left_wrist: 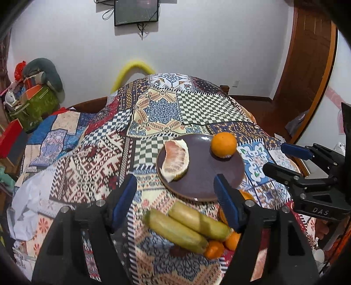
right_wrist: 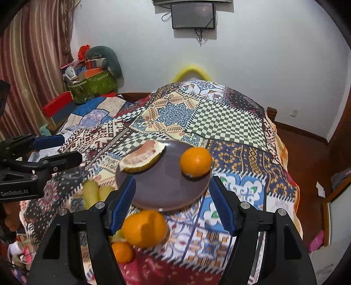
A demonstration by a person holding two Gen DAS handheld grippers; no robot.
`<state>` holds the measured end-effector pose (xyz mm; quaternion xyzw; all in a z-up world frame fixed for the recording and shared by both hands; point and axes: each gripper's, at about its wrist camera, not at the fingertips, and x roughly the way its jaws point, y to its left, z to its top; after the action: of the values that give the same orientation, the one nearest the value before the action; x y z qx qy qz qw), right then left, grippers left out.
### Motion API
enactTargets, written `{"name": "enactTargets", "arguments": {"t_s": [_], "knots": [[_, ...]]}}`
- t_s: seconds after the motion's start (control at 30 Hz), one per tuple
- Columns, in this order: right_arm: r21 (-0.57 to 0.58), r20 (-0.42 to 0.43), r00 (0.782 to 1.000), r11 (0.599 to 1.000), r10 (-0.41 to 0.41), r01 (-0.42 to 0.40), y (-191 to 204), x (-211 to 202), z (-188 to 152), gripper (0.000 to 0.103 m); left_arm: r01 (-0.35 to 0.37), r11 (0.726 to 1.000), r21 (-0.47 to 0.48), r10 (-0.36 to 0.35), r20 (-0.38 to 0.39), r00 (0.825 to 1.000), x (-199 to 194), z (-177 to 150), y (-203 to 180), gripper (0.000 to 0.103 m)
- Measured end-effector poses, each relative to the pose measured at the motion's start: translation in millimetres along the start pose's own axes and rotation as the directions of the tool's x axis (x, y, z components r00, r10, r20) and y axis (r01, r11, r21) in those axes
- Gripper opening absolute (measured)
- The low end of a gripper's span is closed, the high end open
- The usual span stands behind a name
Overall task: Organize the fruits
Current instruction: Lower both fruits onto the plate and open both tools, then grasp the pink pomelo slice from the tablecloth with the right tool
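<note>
A dark purple plate (left_wrist: 197,175) (right_wrist: 166,188) sits on the patchwork tablecloth. On it lie a peeled pomelo wedge (left_wrist: 175,161) (right_wrist: 142,159) at the left and an orange (left_wrist: 223,144) (right_wrist: 196,161) at the right. Two yellow-green bananas (left_wrist: 186,225) (right_wrist: 94,194) lie in front of the plate. Loose oranges (left_wrist: 221,245) (right_wrist: 143,229) lie beside them, with a smaller one (right_wrist: 122,252) nearer. My left gripper (left_wrist: 175,199) is open and empty above the bananas. My right gripper (right_wrist: 173,203) is open and empty above the near orange; it also shows in the left wrist view (left_wrist: 283,160).
The tablecloth (left_wrist: 166,109) (right_wrist: 230,122) covers a domed table. Boxes and bags (left_wrist: 33,94) (right_wrist: 92,76) are piled at the back left. A wooden door (left_wrist: 307,65) stands at the right. A screen (left_wrist: 136,12) hangs on the wall.
</note>
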<state>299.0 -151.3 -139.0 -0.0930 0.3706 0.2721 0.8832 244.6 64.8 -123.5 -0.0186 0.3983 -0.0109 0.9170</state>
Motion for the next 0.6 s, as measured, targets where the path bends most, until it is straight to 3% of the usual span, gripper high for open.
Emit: {"name": "enactTargets", "arguments": {"t_s": [0.37, 0.6], "knots": [[0.013, -0.024, 1.000, 1.000, 0.016, -0.015, 16, -20, -43, 0.067, 0.012, 0.999, -0.046, -0.016, -0.077, 0.997, -1, -53, 0, 0.074], [0.038, -0.085, 0.996, 0.999, 0.037, -0.033, 28, -27, -80, 0.068, 0.006, 0.999, -0.053, -0.013, -0.125, 0.992, -4, -91, -1, 0.074]]}}
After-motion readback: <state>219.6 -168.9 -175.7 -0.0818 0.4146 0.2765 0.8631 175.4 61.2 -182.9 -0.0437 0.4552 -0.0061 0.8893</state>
